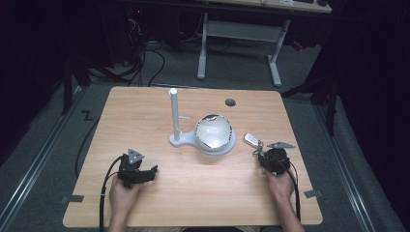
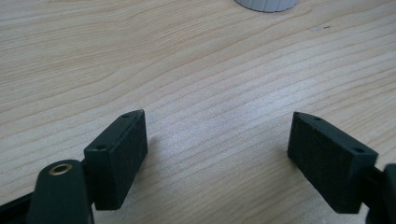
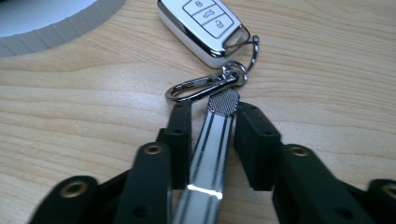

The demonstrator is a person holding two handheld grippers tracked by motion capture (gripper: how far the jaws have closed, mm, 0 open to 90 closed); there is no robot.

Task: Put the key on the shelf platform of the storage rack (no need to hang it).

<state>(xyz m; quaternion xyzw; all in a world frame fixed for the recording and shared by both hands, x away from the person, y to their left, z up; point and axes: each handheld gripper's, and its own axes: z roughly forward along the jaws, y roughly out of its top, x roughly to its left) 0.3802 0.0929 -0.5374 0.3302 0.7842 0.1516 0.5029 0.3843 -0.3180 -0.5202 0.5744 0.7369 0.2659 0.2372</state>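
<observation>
A white car key (image 3: pixel 203 25) with a silver rim lies on the wooden table, right of the white stand (image 1: pixel 212 145). A ring and a silver clip (image 3: pixel 196 88) join it to a striped metal strap (image 3: pixel 210 144). My right gripper (image 3: pixel 212 109) has its two pads closed against the sides of that strap, low over the table. In the high view the key (image 1: pixel 251 139) lies just ahead of the right gripper (image 1: pixel 263 155). My left gripper (image 1: pixel 152 171) rests at the front left, and its jaws (image 2: pixel 217 116) stand wide apart over bare wood.
The white stand has an upright post (image 1: pixel 173 113) and a round base carrying a shiny bowl (image 1: pixel 213 130). A round cable hole (image 1: pixel 230 102) sits at the table's far side. The base's ribbed edge (image 2: pixel 267 4) lies ahead of the left gripper.
</observation>
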